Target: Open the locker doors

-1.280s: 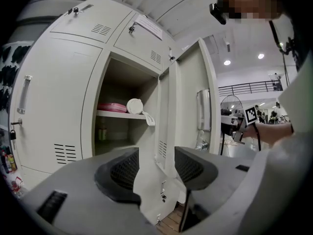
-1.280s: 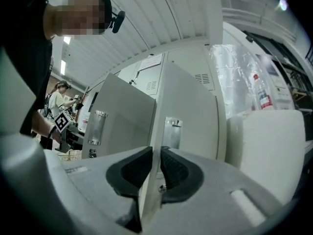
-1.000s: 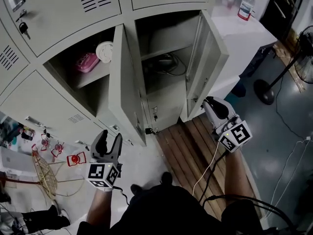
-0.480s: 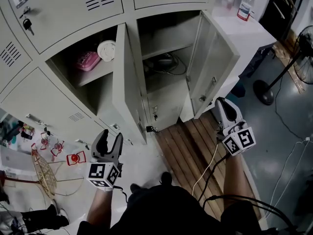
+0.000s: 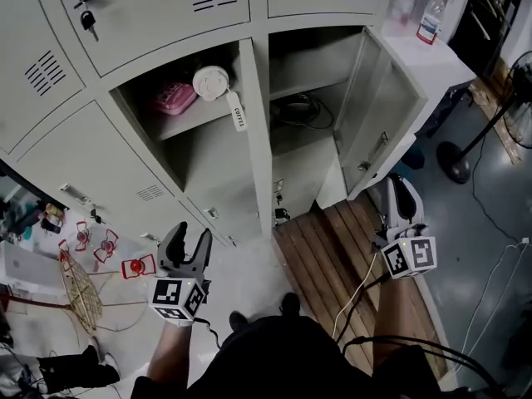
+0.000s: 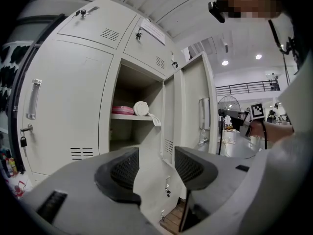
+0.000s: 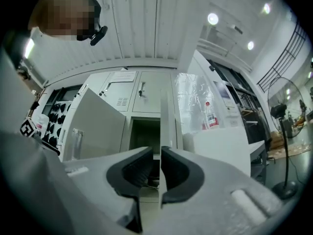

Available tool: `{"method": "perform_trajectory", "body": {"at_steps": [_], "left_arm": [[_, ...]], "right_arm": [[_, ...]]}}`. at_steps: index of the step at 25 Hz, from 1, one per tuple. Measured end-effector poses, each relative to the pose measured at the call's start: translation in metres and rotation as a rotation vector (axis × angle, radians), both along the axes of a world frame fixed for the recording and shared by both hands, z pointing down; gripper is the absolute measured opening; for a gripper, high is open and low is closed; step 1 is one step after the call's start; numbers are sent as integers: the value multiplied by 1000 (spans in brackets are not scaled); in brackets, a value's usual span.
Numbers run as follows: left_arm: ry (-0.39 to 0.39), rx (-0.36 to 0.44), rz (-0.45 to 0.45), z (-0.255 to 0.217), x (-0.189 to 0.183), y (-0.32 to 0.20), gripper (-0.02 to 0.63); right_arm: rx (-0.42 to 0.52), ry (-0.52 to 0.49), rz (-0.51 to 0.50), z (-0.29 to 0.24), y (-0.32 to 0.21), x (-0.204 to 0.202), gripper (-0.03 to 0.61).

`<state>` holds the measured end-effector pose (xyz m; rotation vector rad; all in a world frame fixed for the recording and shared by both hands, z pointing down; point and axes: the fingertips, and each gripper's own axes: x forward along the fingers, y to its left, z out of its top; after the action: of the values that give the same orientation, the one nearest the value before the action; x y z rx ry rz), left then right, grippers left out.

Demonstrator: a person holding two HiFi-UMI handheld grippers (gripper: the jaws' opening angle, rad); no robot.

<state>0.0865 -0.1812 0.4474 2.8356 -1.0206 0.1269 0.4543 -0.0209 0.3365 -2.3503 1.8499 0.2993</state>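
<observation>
Head view, locker doors [image 5: 378, 110] open, left gripper [image 5: 189, 233] jaws wide, right gripper [image 5: 396, 184] jaws just parted, both empty.

Grey gripper [image 5: 188, 234], marker cube [image 5: 176, 298], dark clothes [image 5: 274, 364]

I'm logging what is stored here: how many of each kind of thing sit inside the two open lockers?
pink box: 1
white round object with a tag: 1
tangle of cables: 1
Total: 3
</observation>
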Motion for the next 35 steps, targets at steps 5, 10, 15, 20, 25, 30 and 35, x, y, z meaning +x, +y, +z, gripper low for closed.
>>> {"method": "perform_trajectory", "body": {"at_steps": [5,10,15,20,25,30,35], "left_arm": [[14,17,12,-5,-21,-2,222],[42,23,39,-10,-34,-3,222],[71,36,44,-18,-47,-2,222],[101,65,24,-32,-61,-2,222],[97,85,4,-39,-71,1,222],[83,120,-13,-45,-77,5,199],[131,107,-48,-50,-85,4,199]], "right_arm": [[-78,-2,64,12,6,-26,48],[-92,1,100,13,16,-49,41],[-69,20,96,5,24,-73,51],[-54,40,83,-3,24,-90,51],[-45,51,59,-11,18,-101,51],[-35,54,34,-13,13,-105,51],[-34,54,7,-15,8,-107,51]]}}
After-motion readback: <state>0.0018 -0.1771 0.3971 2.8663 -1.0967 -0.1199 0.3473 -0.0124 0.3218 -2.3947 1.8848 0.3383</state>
